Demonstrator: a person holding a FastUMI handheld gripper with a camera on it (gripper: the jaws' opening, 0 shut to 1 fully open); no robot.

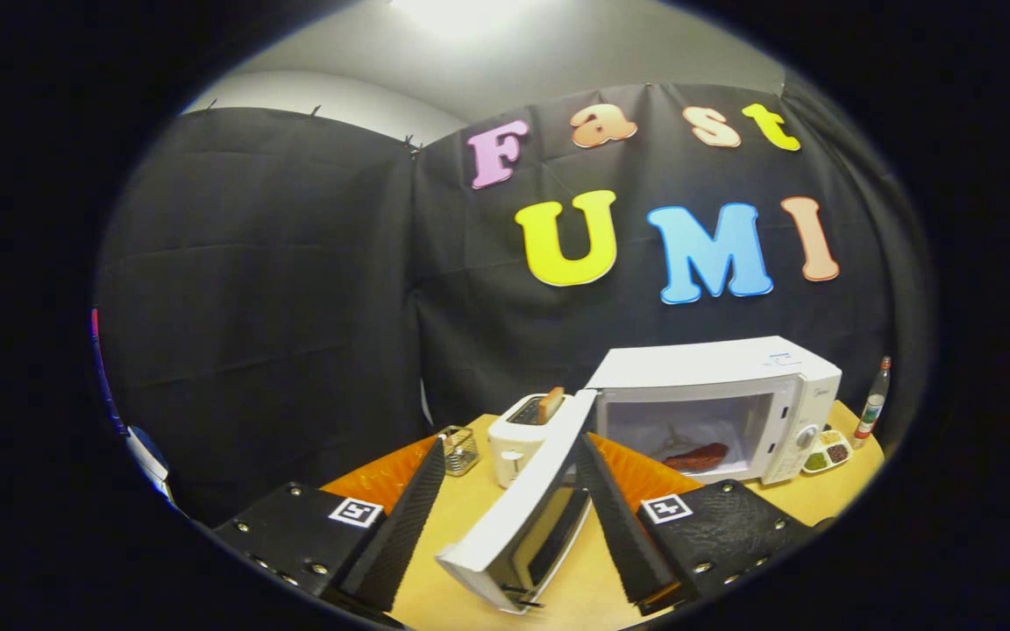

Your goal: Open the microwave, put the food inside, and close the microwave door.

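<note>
White microwave [715,386], door [522,517] open — gripper [509,491] spread

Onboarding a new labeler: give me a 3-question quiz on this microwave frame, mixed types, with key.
1. True or false: the microwave door is closed.
2. Multiple choice: where is the reddish food? A) in the toaster slot B) inside the microwave C) on the table in front of the door
3. Fill in: the gripper has its jaws ____, with the door's free edge lying between them.

Key: 1 false, the door is swung wide open. 2 B, it lies on the microwave floor. 3 open; whether the fingers touch the door cannot be told.

Side note: the toaster left of the microwave holds a slice of bread.
</note>
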